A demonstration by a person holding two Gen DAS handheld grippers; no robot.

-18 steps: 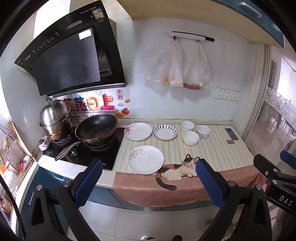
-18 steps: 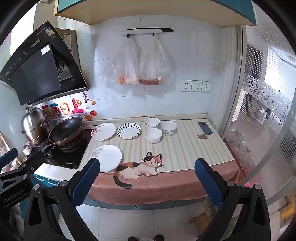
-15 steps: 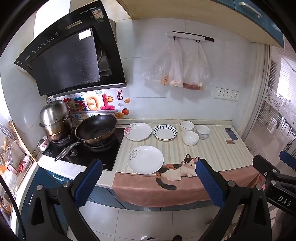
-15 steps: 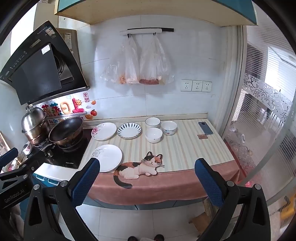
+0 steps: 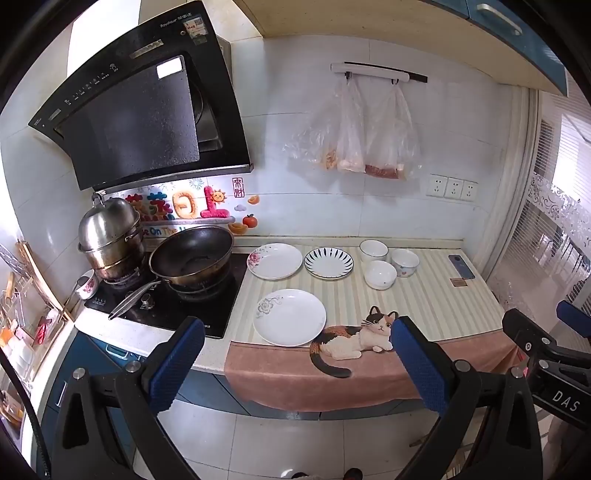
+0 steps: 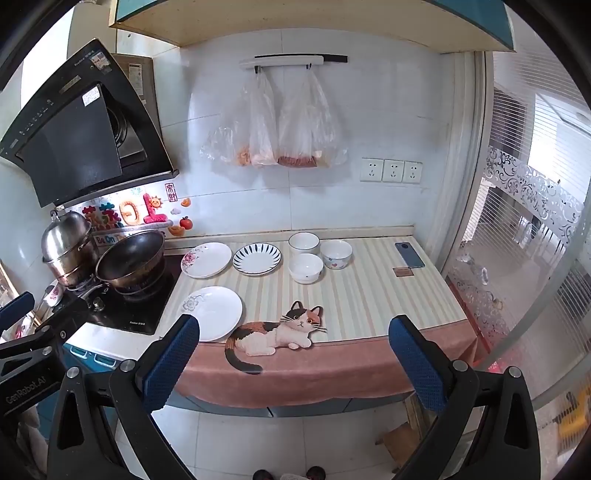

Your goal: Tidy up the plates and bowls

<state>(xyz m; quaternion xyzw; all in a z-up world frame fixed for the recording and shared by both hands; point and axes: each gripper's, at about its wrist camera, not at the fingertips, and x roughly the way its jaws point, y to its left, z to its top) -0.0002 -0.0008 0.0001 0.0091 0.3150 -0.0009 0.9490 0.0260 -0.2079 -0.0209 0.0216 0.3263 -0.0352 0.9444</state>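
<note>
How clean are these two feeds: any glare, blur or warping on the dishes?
Left wrist view: sharp, evenly lit, the striped plate clear, fisheye bending the range hood. Right wrist view: equally sharp, window side overexposed, no glare on the three bowls.

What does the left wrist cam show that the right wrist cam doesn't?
Left wrist only: the cluttered rack at the far left beside the stove, and the blue cabinet handle overhead. Right wrist only: the wooden stool on the floor under the counter. Both: three white plates, three white bowls, the black wok, the dark phone.
</note>
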